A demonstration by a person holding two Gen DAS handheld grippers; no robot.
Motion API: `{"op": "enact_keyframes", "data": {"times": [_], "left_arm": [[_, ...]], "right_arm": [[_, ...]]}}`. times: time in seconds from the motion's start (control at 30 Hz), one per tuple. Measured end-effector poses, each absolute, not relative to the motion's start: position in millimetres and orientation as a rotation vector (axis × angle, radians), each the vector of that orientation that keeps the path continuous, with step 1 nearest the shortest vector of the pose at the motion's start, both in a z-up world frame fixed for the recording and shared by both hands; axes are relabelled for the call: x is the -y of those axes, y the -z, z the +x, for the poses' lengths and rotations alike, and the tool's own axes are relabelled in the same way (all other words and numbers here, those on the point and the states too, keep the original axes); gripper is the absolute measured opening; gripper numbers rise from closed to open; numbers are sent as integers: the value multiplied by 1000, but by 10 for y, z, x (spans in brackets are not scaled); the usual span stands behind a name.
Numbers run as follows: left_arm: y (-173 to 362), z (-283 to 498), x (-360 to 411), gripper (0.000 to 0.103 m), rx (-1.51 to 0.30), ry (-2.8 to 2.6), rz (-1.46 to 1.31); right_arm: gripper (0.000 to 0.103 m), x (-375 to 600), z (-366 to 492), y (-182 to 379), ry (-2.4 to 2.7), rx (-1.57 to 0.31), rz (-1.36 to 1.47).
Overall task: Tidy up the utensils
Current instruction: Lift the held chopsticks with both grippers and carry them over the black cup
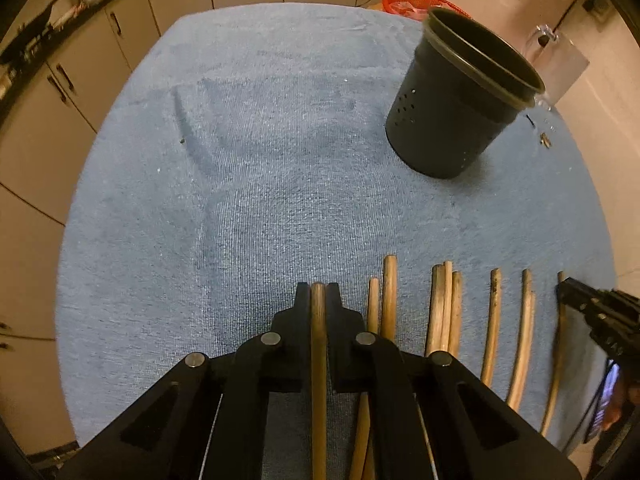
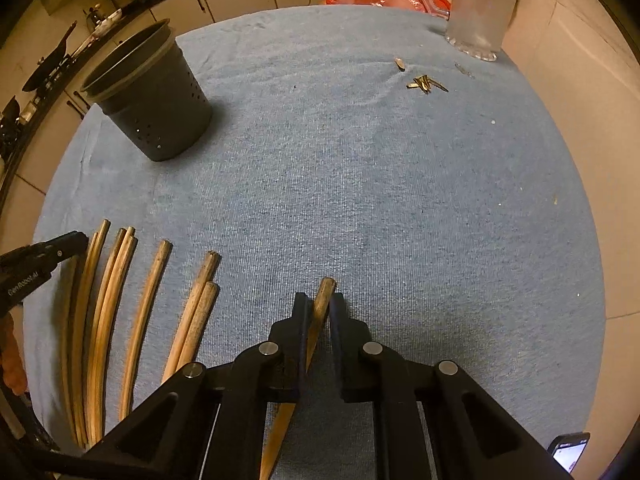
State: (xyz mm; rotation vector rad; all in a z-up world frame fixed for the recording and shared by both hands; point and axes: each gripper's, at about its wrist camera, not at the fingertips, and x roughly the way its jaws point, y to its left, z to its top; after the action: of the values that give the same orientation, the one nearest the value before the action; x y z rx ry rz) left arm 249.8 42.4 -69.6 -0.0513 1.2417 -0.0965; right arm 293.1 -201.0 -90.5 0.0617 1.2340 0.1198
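- Wooden chopsticks (image 1: 440, 308) lie in a loose row on the blue towel (image 1: 280, 160) that covers the bench, all on the near side of the dark perforated holder (image 1: 456, 108), which stands upright and looks empty from these views.
- Left tongs (image 1: 319, 294) are pinched narrow on the leftmost chopstick (image 1: 318, 360), near its blunt end, and it runs straight back between the fingers.
- Right tongs (image 2: 320, 304) are also closed on a single chopstick (image 2: 323, 300) — the one farthest right of the holder — but it sits skewed between the pads, not in line with them.
- Risk, as I judge it: the skewed stick could pivot or slip out on the lift, because the pads hold it across a short length near the tip.
- Second risk: neighbouring sticks lie just beside the left tongs' stick, so a dragged lift could roll them out of the row.
- Third risk — both hands heading to the holder at once could collide at its rim or tip it.
- Pose: both tongs point steeply down at the towel, near its front edge, well short of the holder; each shows at the margin of the other's view.
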Motion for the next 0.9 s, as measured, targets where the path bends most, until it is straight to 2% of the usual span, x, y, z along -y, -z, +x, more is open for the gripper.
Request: {"op": "enact_keyframes", "data": {"times": [0.53, 0.7, 0.9], "left_arm": [[699, 2767, -423, 7, -1286, 100, -69], [489, 2701, -482, 7, -1191, 137, -108], [-84, 2588, -484, 7, -983, 190, -137]], "right_arm": [[7, 1960, 2941, 821, -195, -1200, 113], [7, 1887, 2849, 594, -271, -1146, 123], [7, 1899, 2691, 233, -330, -1046, 130]]}}
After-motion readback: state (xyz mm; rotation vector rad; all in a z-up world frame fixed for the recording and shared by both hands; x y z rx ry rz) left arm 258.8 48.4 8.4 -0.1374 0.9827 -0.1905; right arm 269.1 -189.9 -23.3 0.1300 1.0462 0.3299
